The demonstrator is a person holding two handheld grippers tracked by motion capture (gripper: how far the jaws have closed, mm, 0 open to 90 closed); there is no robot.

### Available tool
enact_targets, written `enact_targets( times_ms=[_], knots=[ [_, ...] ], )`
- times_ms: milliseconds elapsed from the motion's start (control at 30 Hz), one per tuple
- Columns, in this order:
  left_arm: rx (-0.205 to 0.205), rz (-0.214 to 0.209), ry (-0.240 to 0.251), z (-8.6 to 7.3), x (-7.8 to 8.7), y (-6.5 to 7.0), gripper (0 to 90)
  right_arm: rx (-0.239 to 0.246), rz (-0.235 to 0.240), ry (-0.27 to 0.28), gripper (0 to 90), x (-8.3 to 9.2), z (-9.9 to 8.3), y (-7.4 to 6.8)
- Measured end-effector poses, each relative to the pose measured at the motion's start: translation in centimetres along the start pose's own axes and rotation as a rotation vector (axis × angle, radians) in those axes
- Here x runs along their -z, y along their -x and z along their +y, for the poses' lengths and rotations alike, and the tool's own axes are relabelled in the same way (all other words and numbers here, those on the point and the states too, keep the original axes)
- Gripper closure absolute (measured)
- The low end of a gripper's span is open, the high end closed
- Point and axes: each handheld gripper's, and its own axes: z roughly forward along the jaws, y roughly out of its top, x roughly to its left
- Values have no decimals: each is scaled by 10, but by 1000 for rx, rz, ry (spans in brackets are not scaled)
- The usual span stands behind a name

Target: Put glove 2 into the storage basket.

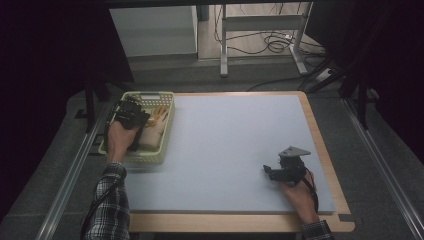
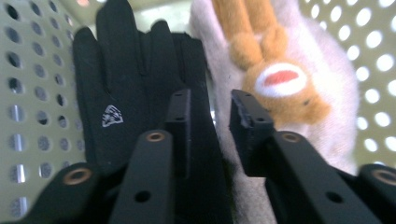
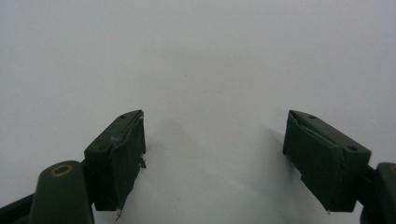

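Note:
A pale green perforated basket [image 1: 168,100] stands at the table's left edge, and my left gripper [image 1: 131,114] reaches down into it. In the left gripper view a black glove [image 2: 116,70] with a small white logo lies against the basket wall [image 2: 32,93]. Beside it is a cream soft toy [image 2: 327,70] with an orange face and limbs [image 2: 280,88]. My left gripper [image 2: 211,105] has its jaws close together, pinching the glove's right edge, with cream fabric just behind. My right gripper [image 1: 268,170] rests on the mat at the right, and its jaws [image 3: 215,140] stand wide apart with nothing between them.
A light blue-grey mat [image 1: 235,145] covers the wooden table [image 1: 322,145]. Behind the table are a white panel [image 1: 155,30], a metal stand [image 1: 223,45] and cables on the floor [image 1: 272,42]. A metal rail [image 1: 75,165] runs along the left side.

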Motion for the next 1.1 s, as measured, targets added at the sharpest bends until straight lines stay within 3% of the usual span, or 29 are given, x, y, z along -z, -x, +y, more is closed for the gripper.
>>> enact_targets(
  times_ms=[400, 733, 967, 1067, 1100],
  knots=[
    [-34, 3, -47, 8, -20, 16, 815, 0, 0, 0, 208, 0, 0, 0],
    [-21, -30, -49, 9, -23, 18, 855, 0, 0, 0, 208, 0, 0, 0],
    [-56, 90, -142, 9, -37, 14, 837, 0, 0, 0, 208, 0, 0, 0],
    [-67, 147, -163, 10, -40, 14, 849, 0, 0, 0, 207, 0, 0, 0],
    [-67, 147, -163, 10, -40, 14, 850, 0, 0, 0, 207, 0, 0, 0]
  ],
)
